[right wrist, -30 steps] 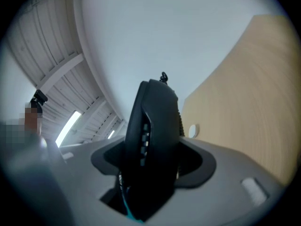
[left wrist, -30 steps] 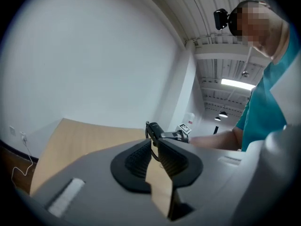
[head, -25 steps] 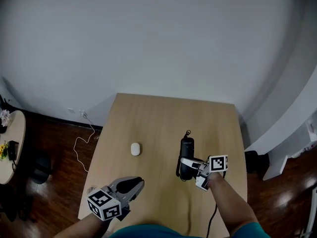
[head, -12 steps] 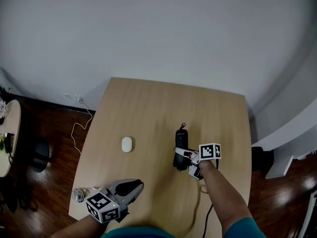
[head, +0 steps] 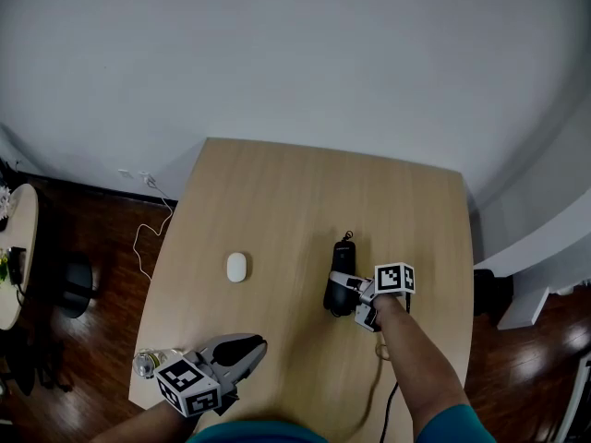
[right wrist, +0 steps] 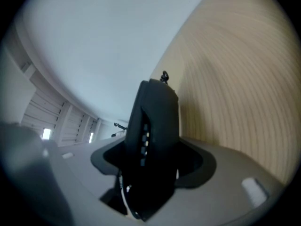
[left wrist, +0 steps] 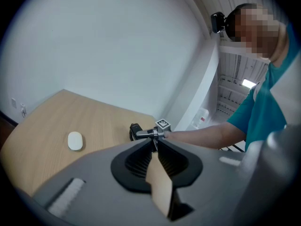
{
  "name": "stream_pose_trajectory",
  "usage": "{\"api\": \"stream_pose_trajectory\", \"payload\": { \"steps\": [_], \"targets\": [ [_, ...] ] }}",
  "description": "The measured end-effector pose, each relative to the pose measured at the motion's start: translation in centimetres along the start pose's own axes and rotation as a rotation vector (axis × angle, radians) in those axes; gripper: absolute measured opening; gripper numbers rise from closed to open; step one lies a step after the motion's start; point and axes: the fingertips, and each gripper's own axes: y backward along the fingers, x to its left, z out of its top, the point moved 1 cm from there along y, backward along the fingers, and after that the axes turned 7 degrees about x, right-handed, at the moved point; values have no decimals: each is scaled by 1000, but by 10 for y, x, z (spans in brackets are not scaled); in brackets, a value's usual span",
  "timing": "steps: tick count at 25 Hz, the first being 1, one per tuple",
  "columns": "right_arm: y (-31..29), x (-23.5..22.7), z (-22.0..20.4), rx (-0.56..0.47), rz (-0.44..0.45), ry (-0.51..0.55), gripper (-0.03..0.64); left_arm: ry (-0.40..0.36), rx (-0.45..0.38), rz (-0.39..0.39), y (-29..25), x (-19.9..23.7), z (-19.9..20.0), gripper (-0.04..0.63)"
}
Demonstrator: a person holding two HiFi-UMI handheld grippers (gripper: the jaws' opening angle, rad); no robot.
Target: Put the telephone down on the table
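Observation:
The black telephone handset [head: 341, 273] is clamped in my right gripper [head: 348, 295] over the right middle of the wooden table [head: 277, 210]. In the right gripper view the telephone [right wrist: 153, 135] fills the jaws and points toward the tabletop [right wrist: 235, 74]; whether it touches the table cannot be told. My left gripper [head: 242, 349] hovers at the table's near left edge with its jaws together and nothing between them. In the left gripper view the left gripper [left wrist: 154, 150] looks across at the telephone [left wrist: 136, 132] and the person's forearm [left wrist: 202, 134].
A white computer mouse [head: 237, 267] lies on the left half of the table, also in the left gripper view as the mouse [left wrist: 75, 141]. A small clear object [head: 145, 365] sits at the near left corner. A cable [head: 365, 404] trails off the near edge. A white wall [head: 295, 53] stands behind.
The right gripper has turned the telephone down toward the tabletop: wood now fills the view behind it instead of wall and ceiling. The left gripper has swung to show the mouse.

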Motion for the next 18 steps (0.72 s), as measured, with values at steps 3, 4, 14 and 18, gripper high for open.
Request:
{"api": "stream_pose_trajectory", "payload": {
  "steps": [3, 4, 14, 18],
  "targets": [
    [1, -4, 0, -2, -7, -34, 293, -4, 1, 0, 0, -2, -1, 48],
    [2, -5, 0, -6, -8, -51, 293, -8, 2, -2, -1, -3, -1, 48],
    [17, -18, 0, -11, -69, -157, 298, -16, -1, -5, 3, -9, -2, 46],
    [20, -21, 0, 3, -124, -150, 299, -16, 1, -1, 4, -11, 1, 46]
  ]
}}
